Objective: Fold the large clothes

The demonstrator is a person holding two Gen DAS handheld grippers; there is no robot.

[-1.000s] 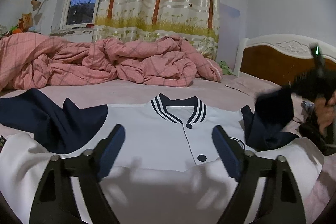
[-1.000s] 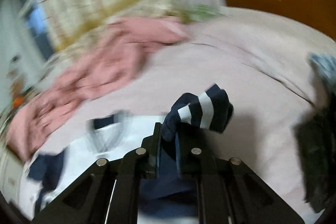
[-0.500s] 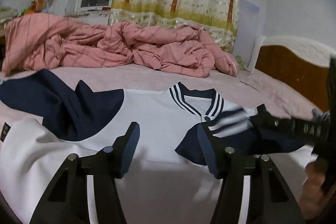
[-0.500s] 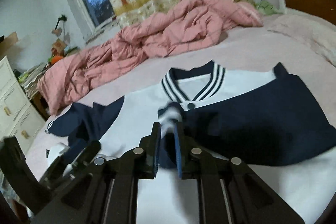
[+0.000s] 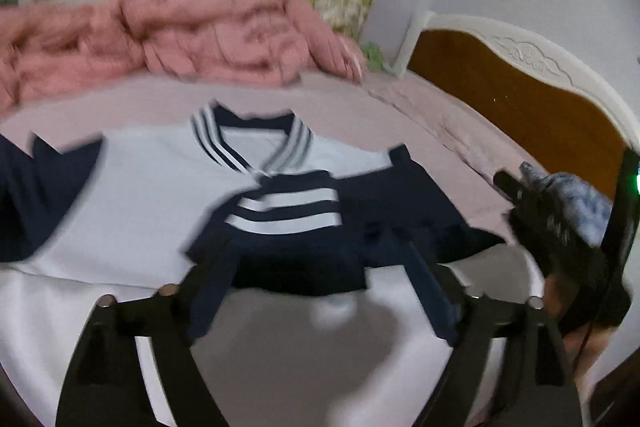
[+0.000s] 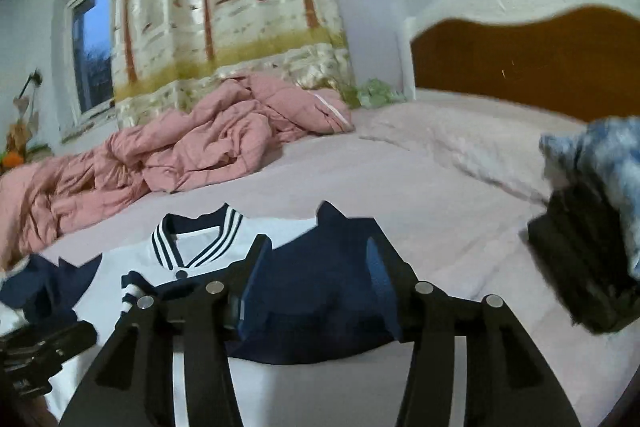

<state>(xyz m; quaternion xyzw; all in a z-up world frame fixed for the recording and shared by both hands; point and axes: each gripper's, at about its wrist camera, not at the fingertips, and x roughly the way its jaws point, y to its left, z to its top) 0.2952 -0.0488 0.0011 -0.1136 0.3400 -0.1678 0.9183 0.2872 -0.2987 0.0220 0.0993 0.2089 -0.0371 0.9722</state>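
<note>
The left gripper (image 5: 320, 291) pointed down a bit, its jaws wide apart with nothing pinched between them. The right gripper (image 6: 320, 275) also tipped down, and its jaws had just been opening, with nothing gripped. A hand (image 5: 580, 339) held the right gripper's handle.

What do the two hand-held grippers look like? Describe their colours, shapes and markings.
The left gripper has matte black angular arms with small round silver bolts and long dark blue finger pads. The right gripper is built the same: black frame, silver bolts, blue pads. In the left wrist view, its black body shows a small green light. No sleeves are visible.
</note>
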